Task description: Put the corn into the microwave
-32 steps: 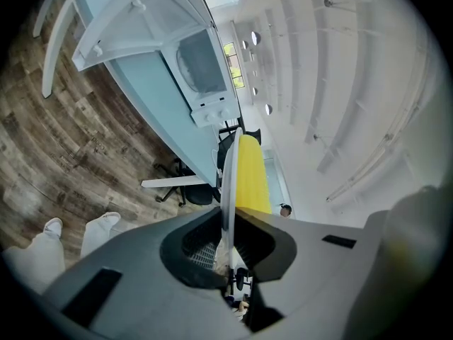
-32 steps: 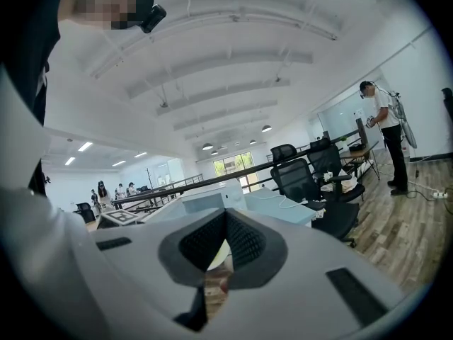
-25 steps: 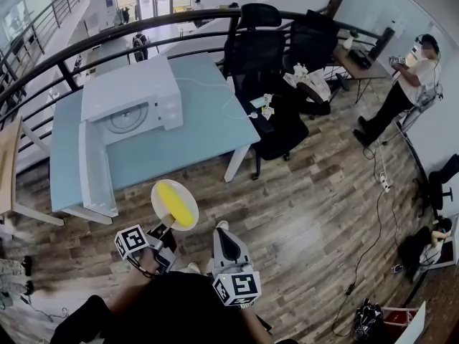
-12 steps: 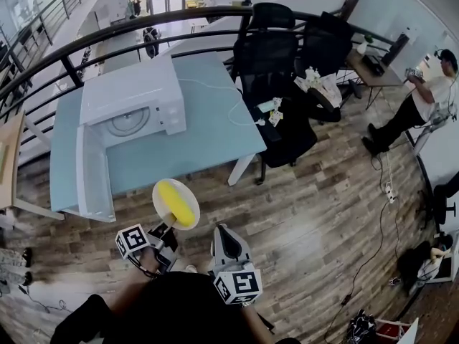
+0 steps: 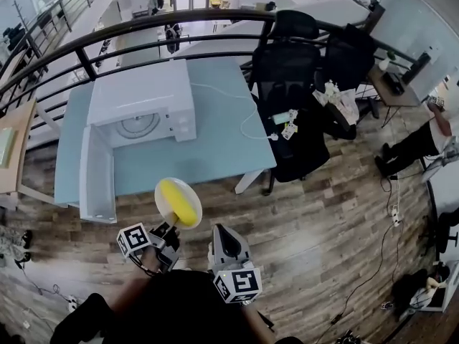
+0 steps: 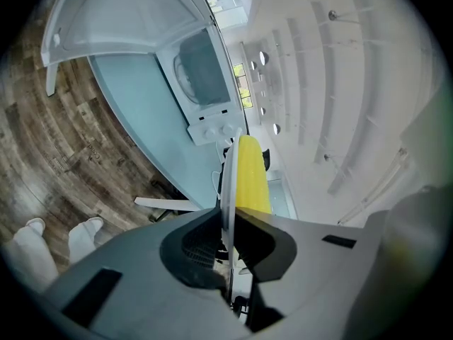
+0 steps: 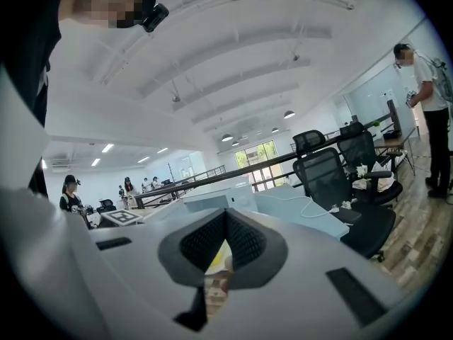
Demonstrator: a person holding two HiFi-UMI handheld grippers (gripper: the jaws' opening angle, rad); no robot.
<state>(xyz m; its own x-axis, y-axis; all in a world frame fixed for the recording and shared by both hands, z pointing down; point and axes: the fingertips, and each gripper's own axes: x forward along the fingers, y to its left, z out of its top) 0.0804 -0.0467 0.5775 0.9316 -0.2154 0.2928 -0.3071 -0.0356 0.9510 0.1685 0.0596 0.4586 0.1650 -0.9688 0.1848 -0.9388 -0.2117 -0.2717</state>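
Low in the middle of the head view, the left gripper pinches the rim of a round white plate, and the yellow corn cob lies on this plate, near the pale blue table. The white microwave oven stands on that table, upper left, with its door open. The right gripper, just beside, has its jaws closed together on nothing.

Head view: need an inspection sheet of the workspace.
Surface: blue table on wood floor.
Job's things: corn on white plate; microwave on table, door open.
Clutter: nothing seen on table.
Grippers: left gripper shut on plate's rim; right gripper shut, empty.
Cables: white cable across table.
Surroundings: black chairs, railing, a person at right.
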